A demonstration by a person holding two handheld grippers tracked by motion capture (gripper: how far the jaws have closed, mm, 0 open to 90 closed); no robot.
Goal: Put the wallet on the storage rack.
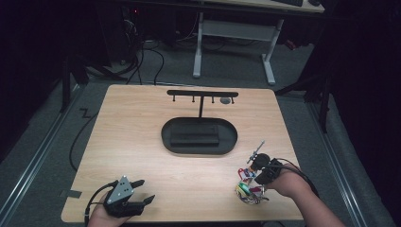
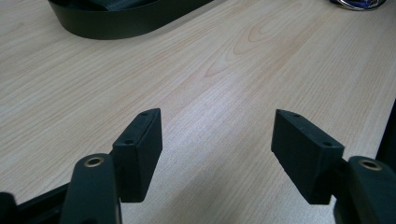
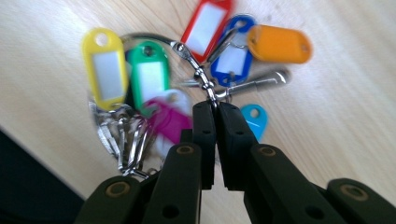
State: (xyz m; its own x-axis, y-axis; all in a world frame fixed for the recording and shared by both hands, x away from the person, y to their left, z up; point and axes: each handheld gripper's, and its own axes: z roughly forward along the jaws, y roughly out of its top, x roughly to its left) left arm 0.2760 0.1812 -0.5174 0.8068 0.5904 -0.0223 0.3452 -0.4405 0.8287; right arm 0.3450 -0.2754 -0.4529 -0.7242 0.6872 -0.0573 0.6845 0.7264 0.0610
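The right gripper has its jaws pinched tight on a metal clip of the key tags, a bunch of bright tags on a ring. The bunch sits at about 5 o'clock on the table, near the front edge. The grab looks done. The lift and the carry are still to do, maybe over to the rack at 12 o'clock, behind the tray. The left gripper rests at 7 o'clock with jaws wide and nothing between them.
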